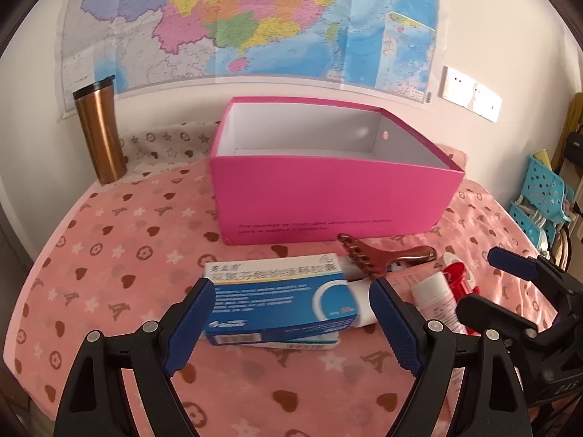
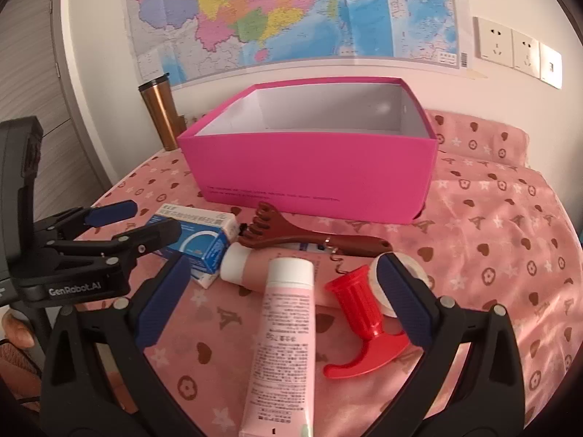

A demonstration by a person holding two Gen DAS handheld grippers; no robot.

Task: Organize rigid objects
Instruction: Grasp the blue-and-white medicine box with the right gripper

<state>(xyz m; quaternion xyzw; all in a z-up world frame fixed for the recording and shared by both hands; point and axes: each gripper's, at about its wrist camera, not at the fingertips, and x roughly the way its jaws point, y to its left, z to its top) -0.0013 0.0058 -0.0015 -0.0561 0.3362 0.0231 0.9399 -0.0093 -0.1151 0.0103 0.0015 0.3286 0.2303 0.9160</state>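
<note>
An open pink box (image 1: 328,196) (image 2: 313,178) stands on the pink patterned cloth, its white inside showing nothing. In front of it lie a blue and white medicine carton (image 1: 277,298) (image 2: 196,236), a brown comb-like scraper (image 1: 379,258) (image 2: 309,236), two pink tubes with white caps (image 2: 284,338) (image 1: 433,295) and a red handled tool (image 2: 360,320). My left gripper (image 1: 291,324) is open, its fingers either side of the carton without touching it. My right gripper (image 2: 284,302) is open above the nearer pink tube and the red tool.
A copper travel mug (image 1: 100,131) (image 2: 160,113) stands at the back left by the wall. A map (image 1: 247,18) and wall sockets (image 2: 517,47) are behind. Blue plastic baskets (image 1: 539,196) sit off the right edge.
</note>
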